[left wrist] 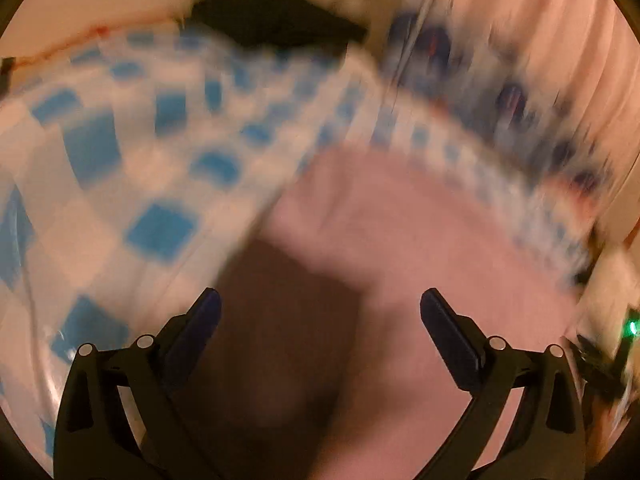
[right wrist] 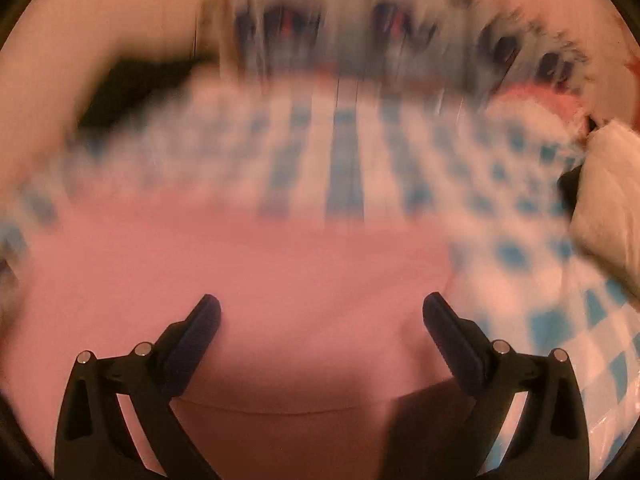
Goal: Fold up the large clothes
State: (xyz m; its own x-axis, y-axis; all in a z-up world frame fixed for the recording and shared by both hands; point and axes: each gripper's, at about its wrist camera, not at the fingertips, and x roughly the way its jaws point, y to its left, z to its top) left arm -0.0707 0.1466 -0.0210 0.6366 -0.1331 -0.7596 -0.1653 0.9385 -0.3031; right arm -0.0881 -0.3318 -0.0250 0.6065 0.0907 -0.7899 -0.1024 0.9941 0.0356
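Pink garment [right wrist: 248, 264] lies flat on a blue-checked cloth [left wrist: 120, 152], likely spread for folding, with the left gripper [left wrist: 320, 304] and right gripper [right wrist: 320, 308] above its near part, both wide open, holding nothing.

No legible text, labels, brands or numbers in either wrist view. Both frames heavily motion-blurred. Dark blurred marks on the pale hanging fabric [right wrist: 392, 24] at the back cannot be read as print or pattern.

Both wrist cams close above pink garment [left wrist: 420, 220], sharing checkered sheet [right wrist: 344, 160].
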